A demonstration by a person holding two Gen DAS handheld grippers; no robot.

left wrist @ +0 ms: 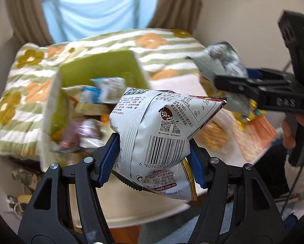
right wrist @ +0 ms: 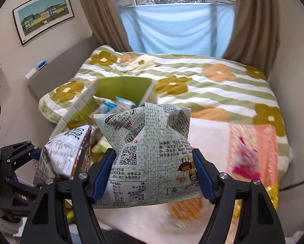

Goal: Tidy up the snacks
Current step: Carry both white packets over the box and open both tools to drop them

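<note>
My left gripper [left wrist: 154,154] is shut on a white snack bag [left wrist: 158,134] with a barcode and QR codes, held in the air. Beyond it a green open box [left wrist: 103,69] holds several snack packets. My right gripper [right wrist: 153,172] is shut on a pale green patterned snack bag [right wrist: 152,148], also lifted. In the left wrist view that right gripper [left wrist: 253,93] comes in from the right with its grey-green bag [left wrist: 221,61]. In the right wrist view the left gripper [right wrist: 20,158] shows at the lower left with its white bag [right wrist: 66,154], and the green box [right wrist: 121,89] lies behind.
A round white table [left wrist: 143,209] lies below, with yellow snacks [left wrist: 213,138] and an orange packet [left wrist: 257,134] on it. A bed with a flowered, striped quilt [right wrist: 213,85] fills the background. A pink packet [right wrist: 245,160] lies at the right. A hand [left wrist: 292,130] holds the right gripper's grip.
</note>
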